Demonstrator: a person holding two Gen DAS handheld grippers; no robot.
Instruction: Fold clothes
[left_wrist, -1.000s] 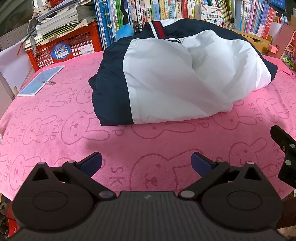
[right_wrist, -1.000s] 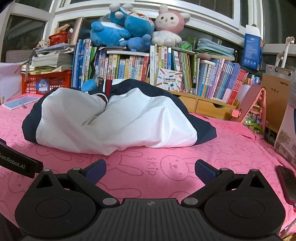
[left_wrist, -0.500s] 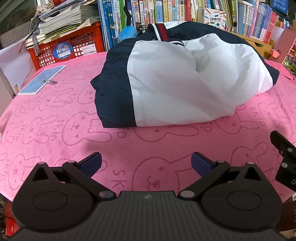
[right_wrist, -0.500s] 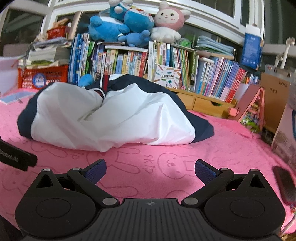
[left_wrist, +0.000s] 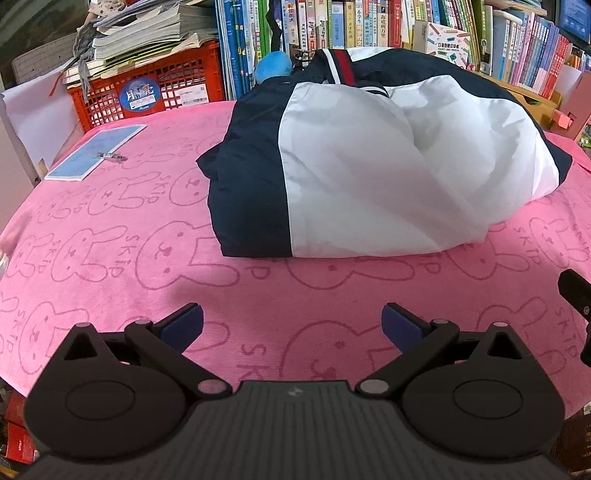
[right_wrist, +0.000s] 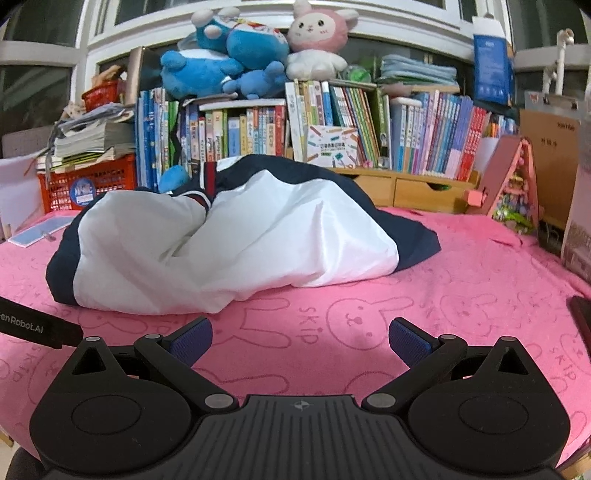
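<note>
A navy and white jacket (left_wrist: 388, 166) lies bunched in a puffy heap on the pink rabbit-print cloth (left_wrist: 110, 266), its red-striped collar toward the books. The right wrist view shows the same jacket (right_wrist: 236, 247) ahead and slightly left. My left gripper (left_wrist: 291, 325) hovers open over bare cloth, short of the jacket's near edge, nothing between its blue pads. My right gripper (right_wrist: 301, 339) is also open and empty, just in front of the white hem. A black part of the right gripper (left_wrist: 576, 295) shows at the left view's right edge.
A row of books (right_wrist: 332, 140) with plush toys (right_wrist: 229, 55) on top lines the far side. A red crate (left_wrist: 147, 88) with stacked papers stands back left. A blue notebook (left_wrist: 96, 151) with a small clip lies on the cloth's left. Wooden drawers (right_wrist: 417, 188) stand back right.
Both grippers have edged forward toward the jacket, which looks larger and closer in both views. Both stay open and empty. The jacket has not moved.
</note>
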